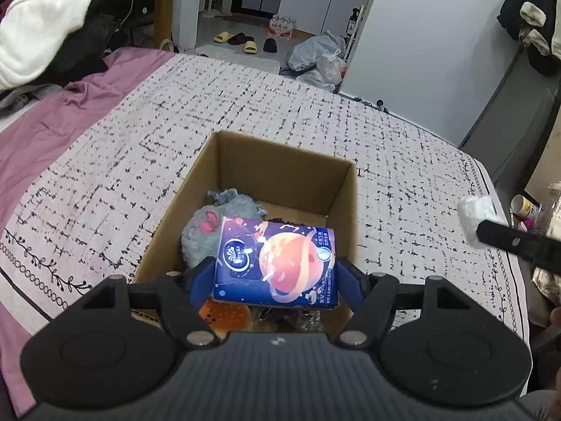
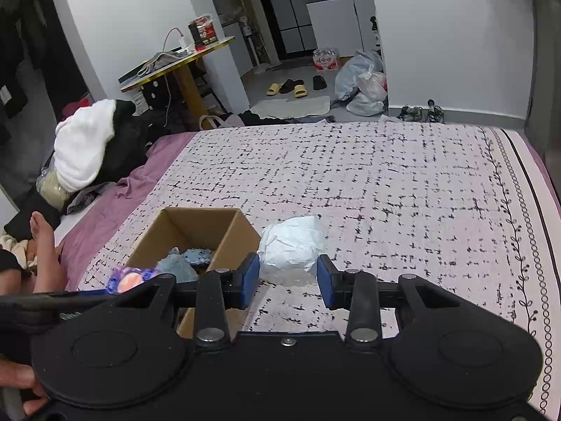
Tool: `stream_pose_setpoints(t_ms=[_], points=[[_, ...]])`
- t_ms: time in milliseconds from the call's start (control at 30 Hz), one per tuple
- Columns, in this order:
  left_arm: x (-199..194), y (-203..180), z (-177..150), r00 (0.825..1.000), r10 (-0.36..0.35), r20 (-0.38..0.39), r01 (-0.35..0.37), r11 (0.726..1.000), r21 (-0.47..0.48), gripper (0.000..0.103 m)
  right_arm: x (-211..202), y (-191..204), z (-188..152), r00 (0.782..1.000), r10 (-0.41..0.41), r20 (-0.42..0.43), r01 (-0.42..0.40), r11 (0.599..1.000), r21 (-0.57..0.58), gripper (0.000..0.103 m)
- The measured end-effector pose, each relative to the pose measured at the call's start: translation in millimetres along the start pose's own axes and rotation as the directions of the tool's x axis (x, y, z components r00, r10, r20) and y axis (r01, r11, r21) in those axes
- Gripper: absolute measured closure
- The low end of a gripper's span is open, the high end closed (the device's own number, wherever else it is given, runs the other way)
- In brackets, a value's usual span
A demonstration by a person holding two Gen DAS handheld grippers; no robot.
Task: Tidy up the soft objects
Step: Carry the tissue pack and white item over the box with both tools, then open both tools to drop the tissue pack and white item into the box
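Tissue pack (image 1: 277,263): soft, light, clamped across its sides by left gripper (image 1: 277,280) over box (image 1: 280,165). White wad (image 2: 292,242): beside box, squashy, held by right gripper (image 2: 288,282).

A home bedroom: a bed (image 2: 350,182) is filling the room, slippers (image 2: 287,87) are lying by the doorway, clothes (image 2: 91,147) are piling up.

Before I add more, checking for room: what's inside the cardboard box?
A grey plush toy lies in the box; something orange shows below the tissue pack, which hides the rest.
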State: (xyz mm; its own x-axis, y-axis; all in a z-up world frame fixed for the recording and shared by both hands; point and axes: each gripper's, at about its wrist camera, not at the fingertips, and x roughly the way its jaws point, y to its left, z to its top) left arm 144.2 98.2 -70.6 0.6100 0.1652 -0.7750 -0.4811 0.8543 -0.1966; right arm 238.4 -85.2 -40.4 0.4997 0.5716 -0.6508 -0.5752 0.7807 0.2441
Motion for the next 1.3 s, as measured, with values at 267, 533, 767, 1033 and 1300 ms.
stream_pose_setpoints(t_ms=[267, 533, 767, 1033, 1300], points=[[14.9, 10.8, -8.1, 0.995, -0.102, 0.003, 0.102, 0.995, -0.002, 0.027, 6.6, 26.5, 7.3, 1.000, -0.014, -0.019, 0.013, 0.998, -0.060, 0.067], [-0.3, 30.7, -5.6, 0.993, -0.107, 0.047, 0.109, 0.993, -0.039, 0.025, 18.1, 60.9, 17.4, 1.000, -0.017, -0.026, 0.014, 0.991, -0.136, 0.067], [-8.3, 57.0, 0.7, 0.997, -0.059, 0.055, 0.064, 0.993, -0.098, 0.025, 37.7, 94.2, 22.8, 0.998, 0.010, -0.058, -0.021, 0.980, -0.197, 0.066], [-14.7, 80.5, 5.4, 0.996, -0.065, 0.066, 0.072, 0.991, -0.117, 0.021, 64.4, 117.6, 23.4, 0.997, -0.018, -0.080, -0.002, 0.970, -0.245, 0.065], [-23.1, 85.8, 7.5, 0.993, -0.085, 0.081, 0.095, 0.987, -0.127, 0.021, 58.6, 111.5, 23.9, 0.994, -0.088, -0.070, 0.075, 0.982, -0.176, 0.032]])
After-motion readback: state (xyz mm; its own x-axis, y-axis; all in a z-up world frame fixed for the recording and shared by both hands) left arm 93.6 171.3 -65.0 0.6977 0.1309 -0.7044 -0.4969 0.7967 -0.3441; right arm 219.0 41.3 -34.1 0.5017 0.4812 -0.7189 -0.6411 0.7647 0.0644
